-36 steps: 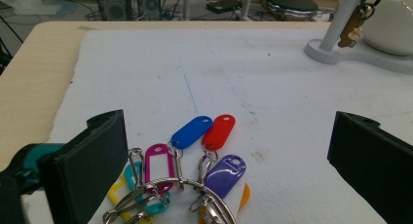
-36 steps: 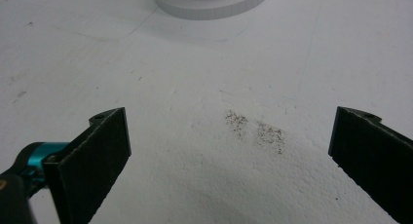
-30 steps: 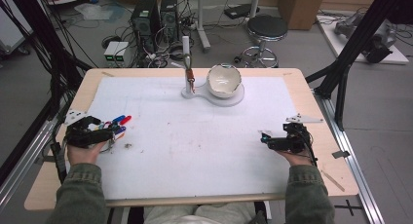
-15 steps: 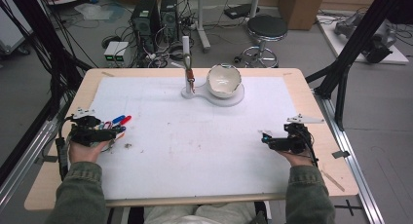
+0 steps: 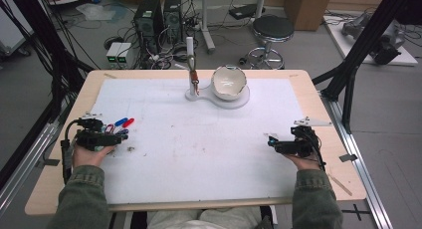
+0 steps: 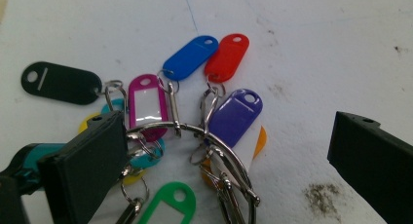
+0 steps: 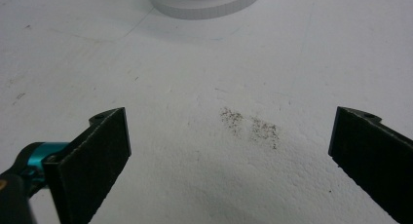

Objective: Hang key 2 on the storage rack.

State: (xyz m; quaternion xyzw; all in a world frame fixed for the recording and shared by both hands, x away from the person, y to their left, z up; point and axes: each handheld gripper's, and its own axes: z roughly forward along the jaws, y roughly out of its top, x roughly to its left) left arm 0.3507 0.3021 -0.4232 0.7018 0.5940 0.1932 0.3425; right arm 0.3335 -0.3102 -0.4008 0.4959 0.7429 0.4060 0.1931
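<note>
Left gripper view: the black jaws of the left gripper (image 6: 229, 151) are seen spread wide apart, with a large silver metal key ring (image 6: 214, 151) carrying coloured plastic key tags lying between them on the white table (image 6: 316, 48). One jaw is set over the ring's edge, but nothing is clamped. A grasp on the ring is judged to be the step in hand; the next move calls for the jaws to be lowered around the wire and closed on it, not on a loose tag. A blue oval tag (image 6: 191, 57), a red oval tag (image 6: 226, 57) and a purple tag (image 6: 235, 117) are fanned towards the far side. The right gripper (image 7: 229, 151) is held open over bare table at the near right. The ring's lower part is cut off by the frame, and several tags are overlapped.
</note>
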